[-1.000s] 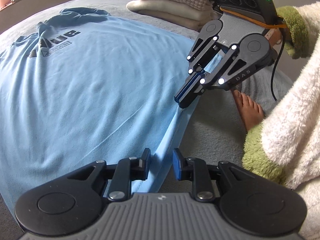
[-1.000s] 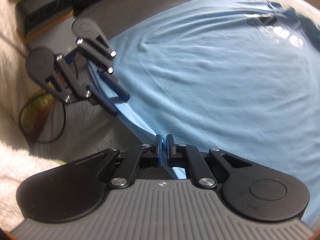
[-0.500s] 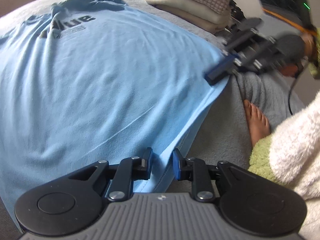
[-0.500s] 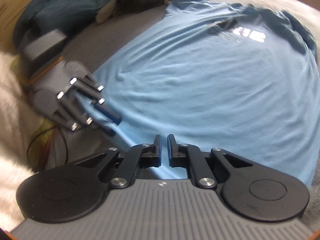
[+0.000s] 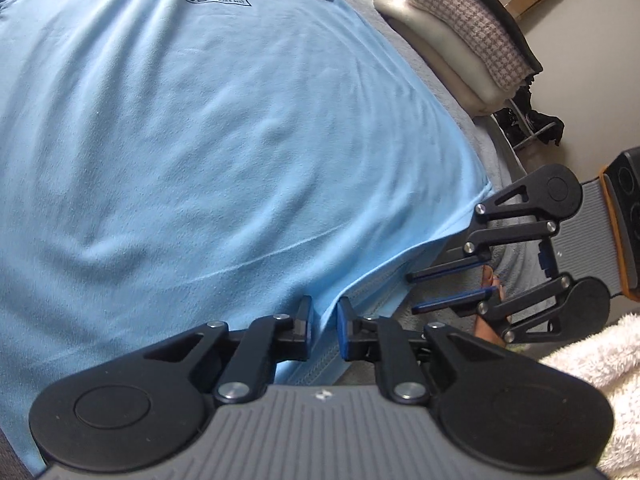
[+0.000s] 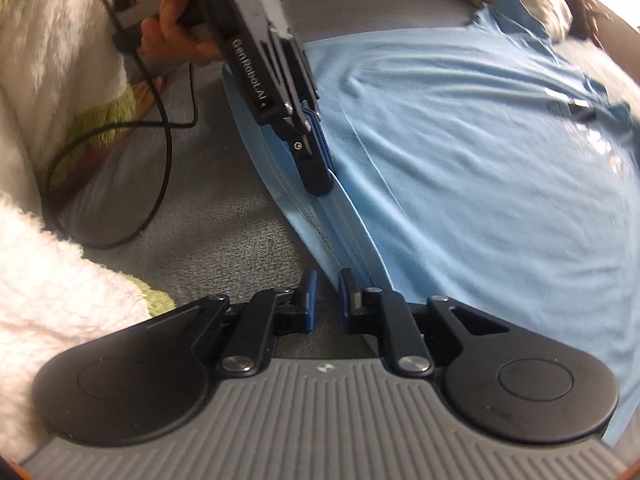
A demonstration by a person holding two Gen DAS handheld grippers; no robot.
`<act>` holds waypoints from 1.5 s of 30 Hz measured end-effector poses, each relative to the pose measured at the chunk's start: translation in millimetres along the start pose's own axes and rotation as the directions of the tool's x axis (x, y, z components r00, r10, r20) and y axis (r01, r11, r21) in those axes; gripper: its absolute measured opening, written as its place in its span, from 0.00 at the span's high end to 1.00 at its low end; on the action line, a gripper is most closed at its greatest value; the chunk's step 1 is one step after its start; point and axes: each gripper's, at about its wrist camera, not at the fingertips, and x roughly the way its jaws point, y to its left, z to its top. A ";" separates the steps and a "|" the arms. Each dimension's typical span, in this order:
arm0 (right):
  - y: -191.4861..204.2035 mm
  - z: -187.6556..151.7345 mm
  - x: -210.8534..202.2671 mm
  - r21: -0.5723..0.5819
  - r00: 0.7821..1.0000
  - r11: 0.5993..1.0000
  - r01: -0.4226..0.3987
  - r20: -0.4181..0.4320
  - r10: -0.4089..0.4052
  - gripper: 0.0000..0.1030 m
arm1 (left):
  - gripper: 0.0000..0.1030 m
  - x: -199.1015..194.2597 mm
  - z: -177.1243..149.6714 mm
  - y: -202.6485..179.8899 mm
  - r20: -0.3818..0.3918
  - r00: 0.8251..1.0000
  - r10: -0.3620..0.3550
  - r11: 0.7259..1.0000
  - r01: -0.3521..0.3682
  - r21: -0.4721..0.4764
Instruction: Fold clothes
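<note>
Folded knitwear stack (image 5: 460, 36) beyond my light-blue T-shirt (image 5: 208, 152); left gripper (image 5: 322, 322) pinching its hem (image 5: 360, 300), right gripper (image 6: 327, 290) spread beside hem, black cable (image 6: 164, 160) nearby.

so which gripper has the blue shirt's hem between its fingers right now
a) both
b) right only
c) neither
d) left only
d: in the left wrist view a ridge of the blue shirt hem rises between the fingers of the left gripper, while the right gripper sits open just off the hem with nothing between its fingers.
</note>
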 end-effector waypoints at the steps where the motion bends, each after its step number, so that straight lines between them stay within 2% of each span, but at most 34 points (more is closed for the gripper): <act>1: 2.1 0.9 2.3 -0.027 1.000 1.000 0.004 -0.004 -0.004 0.84 | 0.87 0.3 0.3 0.7 0.000 1.000 -0.002 1.000 0.002 -0.002; 4: 6.4 1.9 10.2 -0.081 1.000 0.997 0.009 -0.017 -0.010 0.84 | 0.87 0.9 0.3 0.9 -0.001 1.000 -0.006 1.000 0.006 -0.007; 6: 5.7 1.4 14.6 -0.077 1.000 0.997 0.016 -0.023 -0.018 0.87 | 0.87 1.1 -0.1 0.4 0.001 1.000 -0.007 1.000 0.007 -0.007; 9: 0.4 2.9 14.8 -0.020 0.999 0.999 0.030 -0.021 -0.030 0.98 | 0.87 0.9 0.3 0.9 0.004 1.000 -0.010 1.000 0.010 -0.009; 11: -4.0 2.5 13.3 0.026 1.000 0.999 0.021 -0.018 -0.021 1.00 | 0.87 1.1 -0.2 0.7 0.005 1.000 -0.012 1.000 0.012 -0.012; 18: -4.0 -1.3 9.7 0.106 0.996 0.992 -0.075 -0.029 0.078 1.00 | 0.87 2.0 0.6 -2.7 0.008 1.000 -0.004 1.000 0.004 0.003; 21: 4.3 -9.5 12.9 0.122 0.989 0.984 -0.133 -0.056 0.140 1.00 | 0.87 4.0 2.8 -6.8 0.010 1.000 -0.001 1.000 0.000 0.006; 23: 17.0 -16.5 13.0 0.089 0.991 0.990 -0.111 -0.063 0.117 1.00 | 0.87 4.2 3.7 -8.0 0.011 1.000 -0.001 1.000 0.000 0.007; 27: 8.9 -26.7 -4.6 0.178 1.000 0.984 -0.020 -0.014 0.022 0.99 | 0.87 6.1 5.3 -8.9 0.010 1.000 -0.002 1.000 0.002 0.005; 29: 4.1 -32.0 -13.8 0.181 0.999 0.983 0.030 -0.023 -0.026 0.99 | 0.87 6.8 6.6 -9.7 0.009 1.000 -0.002 1.000 0.002 0.006; 32: -0.7 -39.3 -25.9 0.150 0.995 0.984 0.093 -0.058 -0.086 0.97 | 0.87 8.6 8.5 -11.0 0.011 1.000 -0.002 1.000 0.002 0.004; 35: -6.3 -46.1 -32.5 0.099 0.988 0.987 0.130 -0.092 -0.121 0.93 | 0.87 9.4 9.1 -10.0 0.014 1.000 -0.004 1.000 0.004 0.003; 41: -18.0 -59.8 -28.8 0.054 0.972 0.981 0.189 -0.151 -0.179 0.91 | 0.87 3.9 2.6 -1.0 0.016 1.000 -0.009 1.000 0.009 -0.001; 45: -22.6 -65.7 -27.4 0.040 0.963 0.976 0.216 -0.174 -0.206 0.83 | 0.87 -0.3 0.0 1.5 0.015 1.000 -0.011 1.000 0.011 -0.002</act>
